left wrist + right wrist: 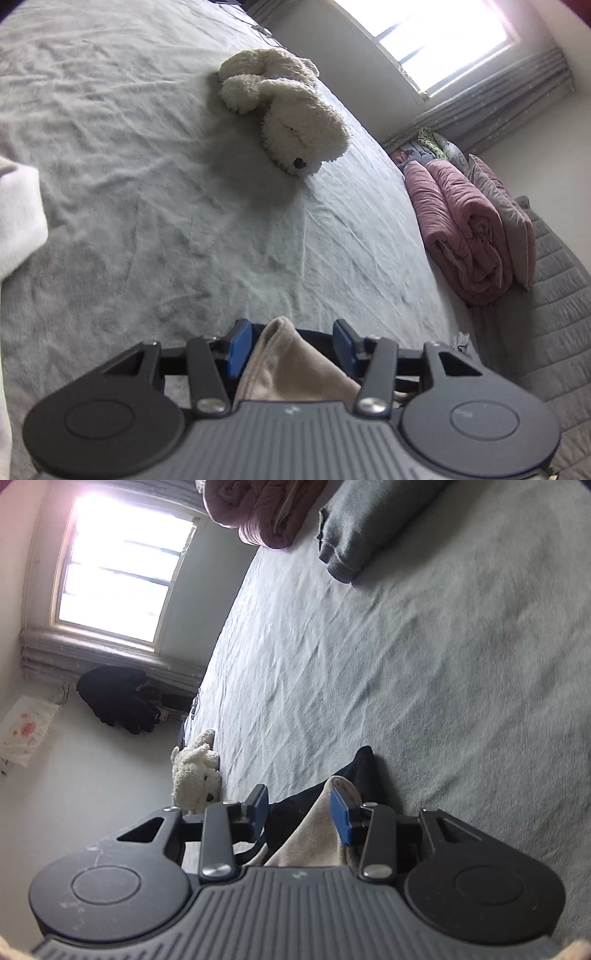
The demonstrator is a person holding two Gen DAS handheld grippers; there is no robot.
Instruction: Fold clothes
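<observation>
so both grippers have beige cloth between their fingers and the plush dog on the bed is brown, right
Not quite: the plush dog is cream-white, not brown, as the left wrist view shows. The rest holds: the left gripper and right gripper each have beige cloth between their fingers, over the bed.

Beige garment (pixel 291 369) runs under the left gripper (pixel 291 341) body, so only a folded peak shows between the blue pads; whether the pads touch it can't be told. Same at the right gripper (pixel 301 814): beige cloth (pixel 314 834) and a dark garment (pixel 354 775) vanish beneath the housing. White fabric (pixel 18 214) cut by the left edge, blurred. Grey folded item (pixel 354 528) and pink quilt (pixel 258 513) cropped at the top edge. Dark heap (pixel 114 698) under the window, possibly clothing, too dim to identify.
</observation>
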